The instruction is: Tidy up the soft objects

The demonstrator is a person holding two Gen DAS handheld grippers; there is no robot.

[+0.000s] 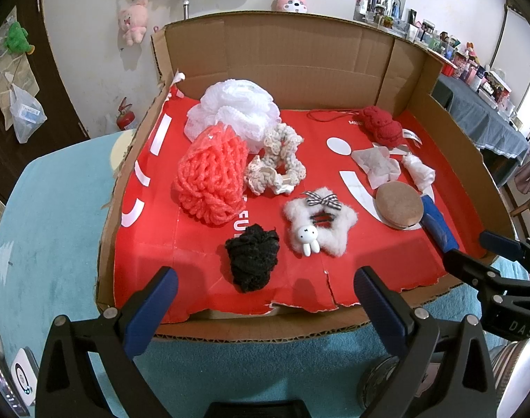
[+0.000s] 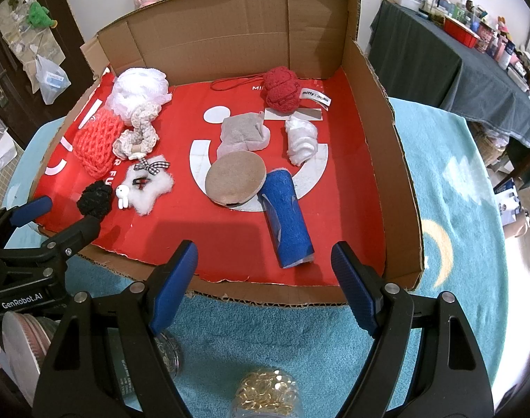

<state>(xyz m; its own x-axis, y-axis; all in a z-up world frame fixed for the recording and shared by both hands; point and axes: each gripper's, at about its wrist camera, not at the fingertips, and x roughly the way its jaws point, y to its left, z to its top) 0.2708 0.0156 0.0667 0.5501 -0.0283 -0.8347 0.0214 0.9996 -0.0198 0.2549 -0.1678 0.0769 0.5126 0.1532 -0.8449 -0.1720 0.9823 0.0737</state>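
both grippers (image 1: 265, 299) (image 2: 265, 278) hang with jaws apart and empty, so take the near blue roll (image 2: 287, 217) across its middle; it should squash, light and soft.

A red-lined brown cardboard box (image 2: 386, 160) holds a coral net puff (image 1: 210, 177) and black scrunchie (image 1: 252, 257). A blue roll (image 2: 287, 221) lies beside a tan round pad (image 2: 235, 177).
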